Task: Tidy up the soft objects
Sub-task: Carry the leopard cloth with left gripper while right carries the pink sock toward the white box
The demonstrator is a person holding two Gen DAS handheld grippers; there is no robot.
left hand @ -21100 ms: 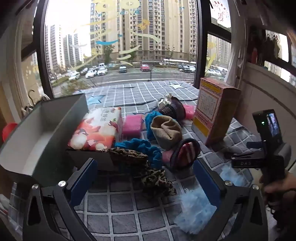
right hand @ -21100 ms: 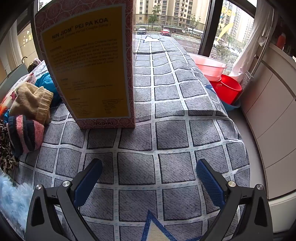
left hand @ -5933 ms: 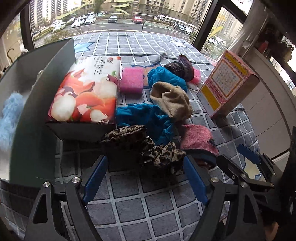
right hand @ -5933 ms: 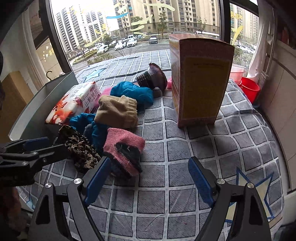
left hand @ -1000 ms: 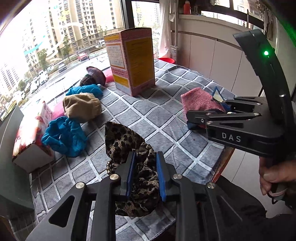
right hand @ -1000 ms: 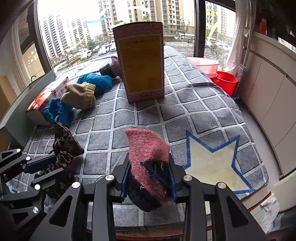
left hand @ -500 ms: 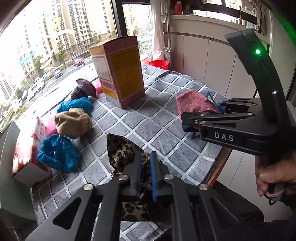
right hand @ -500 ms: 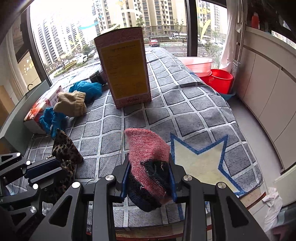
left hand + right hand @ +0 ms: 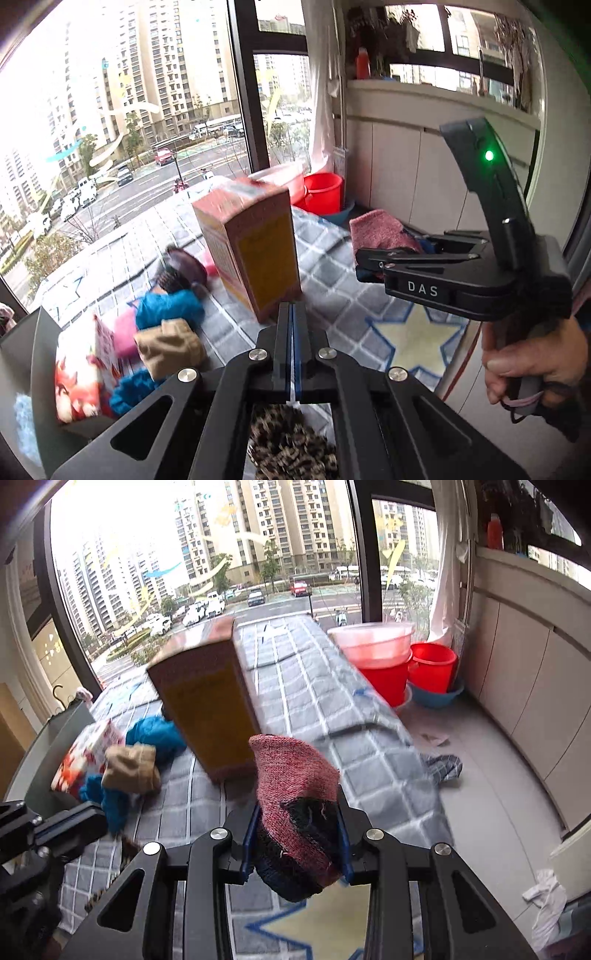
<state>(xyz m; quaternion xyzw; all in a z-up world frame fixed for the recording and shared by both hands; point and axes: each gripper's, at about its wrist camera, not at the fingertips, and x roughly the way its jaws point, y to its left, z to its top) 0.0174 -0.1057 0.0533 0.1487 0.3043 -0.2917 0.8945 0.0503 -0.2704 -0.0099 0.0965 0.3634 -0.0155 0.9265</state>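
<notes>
Left gripper: jaws pressed flat together, only a thin blue seam between the pads; leopard-print cloth bunched just beneath them, judged pinched and carried clear of the tabletop.
Right gripper: jaws narrow, clamped on the pink knit piece; held in a person's hand, seen from the left wrist view.
Why held so: one soft item per gripper, both raised off the surface, probably so neither drags across the covering on the way to a container.
Likely destination: grey bin at the left edge, a pale blue fluffy item inside it; a judgement only.
Leopard-print cloth: thin, limp, crumpled into folds; squashes to almost nothing under the pads.
Pink knit piece: thick ribbed wool, rosy on the outside, dark navy at the lower part; stands up stiffly above the jaws, sags below them.
Left on the tabletop: tan knit bundle, blue knit bundles, a printed tissue pack, all near the bin.
Cardboard box: rigid, upright, yellow faces with pink edging; not a soft thing, so likely staying put.
Tabletop covering: grey checked fabric with white lines and a blue-edged star.
</notes>
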